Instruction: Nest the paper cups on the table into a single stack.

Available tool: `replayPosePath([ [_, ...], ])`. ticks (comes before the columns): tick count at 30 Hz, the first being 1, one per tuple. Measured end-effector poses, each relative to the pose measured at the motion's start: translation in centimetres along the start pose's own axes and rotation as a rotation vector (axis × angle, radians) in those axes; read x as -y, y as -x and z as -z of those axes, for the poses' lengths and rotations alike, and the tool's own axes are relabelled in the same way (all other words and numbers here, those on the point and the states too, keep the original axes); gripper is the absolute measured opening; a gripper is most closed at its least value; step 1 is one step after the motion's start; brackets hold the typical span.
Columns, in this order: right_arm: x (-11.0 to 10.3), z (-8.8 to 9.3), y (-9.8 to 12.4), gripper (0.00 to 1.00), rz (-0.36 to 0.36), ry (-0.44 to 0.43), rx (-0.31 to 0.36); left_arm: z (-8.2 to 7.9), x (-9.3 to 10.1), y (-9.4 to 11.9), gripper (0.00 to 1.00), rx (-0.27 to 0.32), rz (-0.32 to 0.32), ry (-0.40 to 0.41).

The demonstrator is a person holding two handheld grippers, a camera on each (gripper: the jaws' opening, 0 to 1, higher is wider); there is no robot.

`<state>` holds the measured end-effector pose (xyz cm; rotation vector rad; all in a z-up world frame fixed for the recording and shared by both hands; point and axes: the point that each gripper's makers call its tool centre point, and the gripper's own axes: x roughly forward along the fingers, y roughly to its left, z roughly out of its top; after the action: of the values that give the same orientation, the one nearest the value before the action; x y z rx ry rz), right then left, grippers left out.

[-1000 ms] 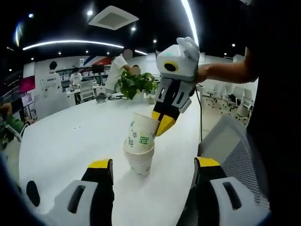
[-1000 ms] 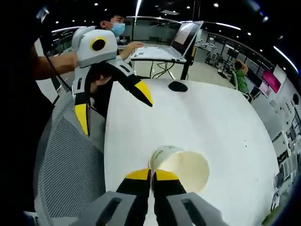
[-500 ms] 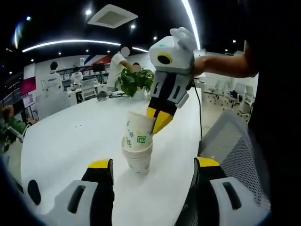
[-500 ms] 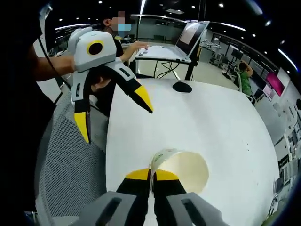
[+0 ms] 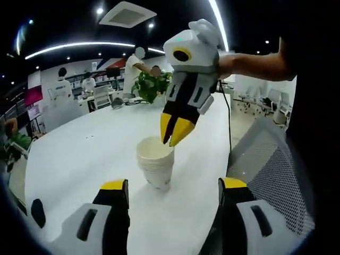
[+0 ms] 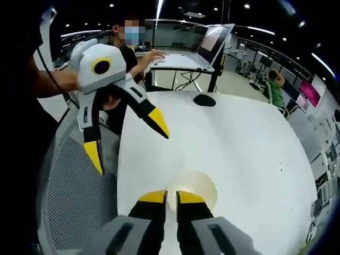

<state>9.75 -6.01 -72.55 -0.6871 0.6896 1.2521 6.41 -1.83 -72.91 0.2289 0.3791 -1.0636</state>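
**Cups in one stack**

The left claw [image 5: 167,191] is wide open and holds nothing. It hangs low over the near edge of the white surface [image 5: 79,154], with the stack [image 5: 155,163] standing upright between and beyond its two yellow tips.

I count one stack. Its ribbed side shows a few rims, one inside the other, but I cannot tell just how many cups are in it. I see no loose cup anywhere on the surface, so the job looks done, or almost done.

The right claw [image 5: 173,130] points down at the rim of the stack from above. Its tips are very close together, with a thin gap showing in the right gripper view. It does not look like it grips the cup now, though the tips sit right at the rim.

What is left, I think, is to lift that claw away and check that the top cup sits all the way in.

Far off there is one plant [image 5: 151,85], and one laptop [image 6: 199,50] on a desk.
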Motion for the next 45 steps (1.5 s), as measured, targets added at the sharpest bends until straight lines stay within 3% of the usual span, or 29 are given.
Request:
replayPosePath([
  [4,0.6,-0.4,0.1,0.23,0.042,-0.008,0.04,0.4,-0.5,-1.0,0.68,-0.002,-0.02,0.002],
  [8,1.8,-0.5,0.1,0.48,0.122,-0.04,0.094,1.2,-1.2,-2.7,0.69,-0.021,-0.037,-0.018],
  [15,3.2,0.6,-0.4,0.57,0.242,-0.208,0.21,2.7,-2.3,-5.4,0.7,-0.055,-0.026,-0.024],
  [18,3.3,1.8,-0.8,0.63,0.265,-0.223,0.201,3.6,-2.7,-6.3,0.7,-0.08,-0.024,-0.038],
  [24,3.8,3.1,-1.4,0.64,0.307,-0.279,0.228,3.9,-3.1,-7.5,0.69,-0.066,-0.006,-0.034],
  [30,3.7,3.4,-2.9,0.64,0.281,-0.361,0.263,3.6,-3.2,-8.3,0.64,-0.025,0.017,0.016],
  [37,2.8,3.8,-4.1,0.47,0.243,-0.391,0.239,3.6,-3.1,-9.3,0.45,-0.031,0.049,0.01],
  [45,3.0,3.7,-4.0,0.46,0.25,-0.425,0.259,3.9,-2.6,-10.3,0.43,-0.047,0.065,-0.012],
])
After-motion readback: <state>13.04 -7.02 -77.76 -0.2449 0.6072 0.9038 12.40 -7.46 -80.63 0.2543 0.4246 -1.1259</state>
